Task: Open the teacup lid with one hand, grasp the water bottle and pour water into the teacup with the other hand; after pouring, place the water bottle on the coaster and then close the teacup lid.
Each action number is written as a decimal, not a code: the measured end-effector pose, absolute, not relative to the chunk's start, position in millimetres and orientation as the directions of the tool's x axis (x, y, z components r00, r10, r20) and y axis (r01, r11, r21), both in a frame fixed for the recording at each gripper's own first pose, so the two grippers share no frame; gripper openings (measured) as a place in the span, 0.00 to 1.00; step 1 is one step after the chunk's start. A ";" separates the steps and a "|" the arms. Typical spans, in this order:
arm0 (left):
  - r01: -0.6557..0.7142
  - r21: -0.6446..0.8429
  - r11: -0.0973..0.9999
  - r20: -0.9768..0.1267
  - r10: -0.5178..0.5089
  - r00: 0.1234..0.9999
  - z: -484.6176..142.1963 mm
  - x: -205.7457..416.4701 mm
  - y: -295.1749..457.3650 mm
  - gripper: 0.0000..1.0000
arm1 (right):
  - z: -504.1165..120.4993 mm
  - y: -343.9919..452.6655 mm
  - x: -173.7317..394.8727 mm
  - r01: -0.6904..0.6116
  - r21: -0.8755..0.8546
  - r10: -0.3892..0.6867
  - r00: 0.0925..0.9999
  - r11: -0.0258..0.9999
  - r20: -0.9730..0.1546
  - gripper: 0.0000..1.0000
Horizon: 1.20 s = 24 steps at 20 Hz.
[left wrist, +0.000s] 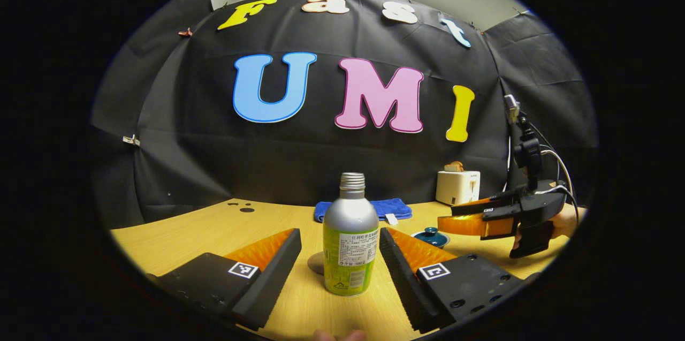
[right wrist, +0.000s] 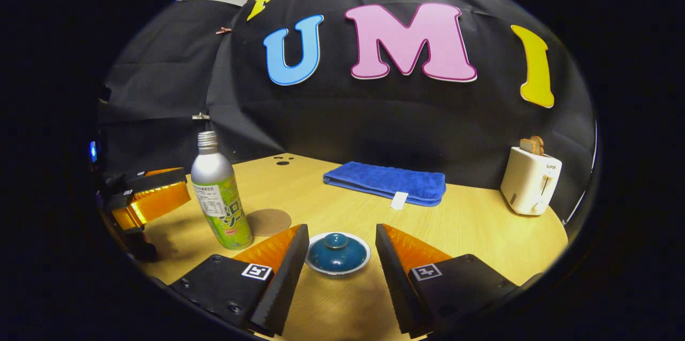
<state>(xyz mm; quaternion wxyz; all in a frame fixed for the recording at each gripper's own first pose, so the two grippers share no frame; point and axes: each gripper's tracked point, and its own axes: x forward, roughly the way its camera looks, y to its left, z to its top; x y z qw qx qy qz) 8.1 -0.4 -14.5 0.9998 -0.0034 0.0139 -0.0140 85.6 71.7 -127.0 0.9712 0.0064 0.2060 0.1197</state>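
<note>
The left gripper point(left wrist: 340, 266) stood open around the water bottle point(left wrist: 350, 239), untouched; the right gripper point(right wrist: 340, 271) flanked the lidded teacup point(right wrist: 337, 253), fingers apart. The coaster point(right wrist: 269, 221) lay beside the bottle.

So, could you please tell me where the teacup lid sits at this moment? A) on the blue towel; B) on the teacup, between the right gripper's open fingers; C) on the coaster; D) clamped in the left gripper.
B: in the right gripper view the teacup lid rests on the teacup, with the right gripper open and its fingers apart on either side.
</note>
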 end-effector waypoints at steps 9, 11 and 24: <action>0.040 -0.011 0.999 -0.026 -0.041 0.999 -16.3 9.6 0.8 0.93 | -157.1 85.7 99.1 -0.245 0.068 0.247 0.847 0.967 -0.470 0.68; 0.042 -0.017 0.999 -0.026 -0.043 0.999 -17.4 9.4 0.9 0.93 | -156.3 86.2 100.4 -0.238 0.076 0.245 0.847 0.968 -0.471 0.60; 0.069 -0.007 0.998 -0.075 -0.069 0.995 -26.5 21.1 -7.1 0.93 | -103.0 74.4 98.5 -0.233 0.068 0.241 0.896 0.970 -0.372 0.31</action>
